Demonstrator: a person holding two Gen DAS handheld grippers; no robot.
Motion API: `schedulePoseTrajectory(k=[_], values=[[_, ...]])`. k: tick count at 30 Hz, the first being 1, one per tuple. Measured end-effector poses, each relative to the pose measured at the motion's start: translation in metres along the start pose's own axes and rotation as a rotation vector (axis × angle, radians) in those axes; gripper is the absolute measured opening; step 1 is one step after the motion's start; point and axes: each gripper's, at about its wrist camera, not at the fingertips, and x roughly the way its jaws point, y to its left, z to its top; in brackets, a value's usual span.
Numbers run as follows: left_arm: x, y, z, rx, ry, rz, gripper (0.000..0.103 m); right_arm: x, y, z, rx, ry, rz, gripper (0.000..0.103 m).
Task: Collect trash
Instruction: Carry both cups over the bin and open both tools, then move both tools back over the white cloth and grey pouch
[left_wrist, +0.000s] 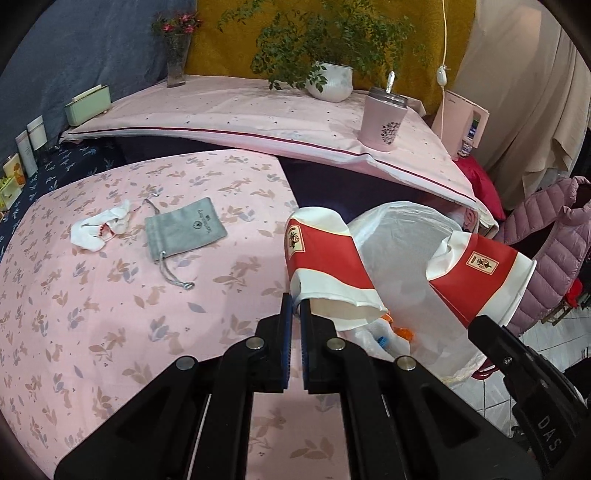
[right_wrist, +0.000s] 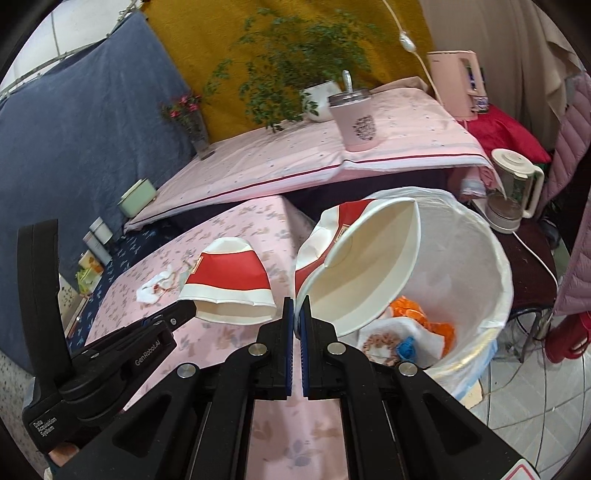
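My left gripper (left_wrist: 295, 306) is shut on the rim of a crushed red-and-white paper cup (left_wrist: 325, 258), held at the table's right edge; the same cup shows in the right wrist view (right_wrist: 227, 286). My right gripper (right_wrist: 296, 314) is shut on the rim of a second red-and-white paper cup (right_wrist: 362, 266), held over the white-lined trash bin (right_wrist: 480, 258); this cup also shows in the left wrist view (left_wrist: 480, 277). A crumpled white tissue with red marks (left_wrist: 99, 229) and a grey drawstring pouch (left_wrist: 184, 229) lie on the pink tablecloth (left_wrist: 110, 314).
The bin holds orange and blue scraps and paper (right_wrist: 410, 332). Behind is a higher pink-covered table (left_wrist: 258, 118) with a pink tumbler (left_wrist: 382, 122), a potted plant (left_wrist: 332, 79) and a vase (left_wrist: 177, 55). A blender (right_wrist: 513, 192) stands right of the bin.
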Motion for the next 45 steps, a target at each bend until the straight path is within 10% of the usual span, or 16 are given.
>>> schedulePoseTrajectory(k=[11, 15, 45], values=[[0.022, -0.039, 0.005, 0.058, 0.018, -0.06, 0.006, 0.002, -0.041, -0.002, 0.066, 0.004, -0.037, 0.003], [0.027, -0.041, 0.003, 0.055, 0.013, -0.034, 0.034, 0.005, -0.045, -0.004, 0.072, 0.009, -0.043, 0.004], [0.021, 0.015, -0.008, -0.01, 0.013, 0.072, 0.048, 0.016, -0.026, 0.002, 0.054, -0.003, -0.05, 0.024]])
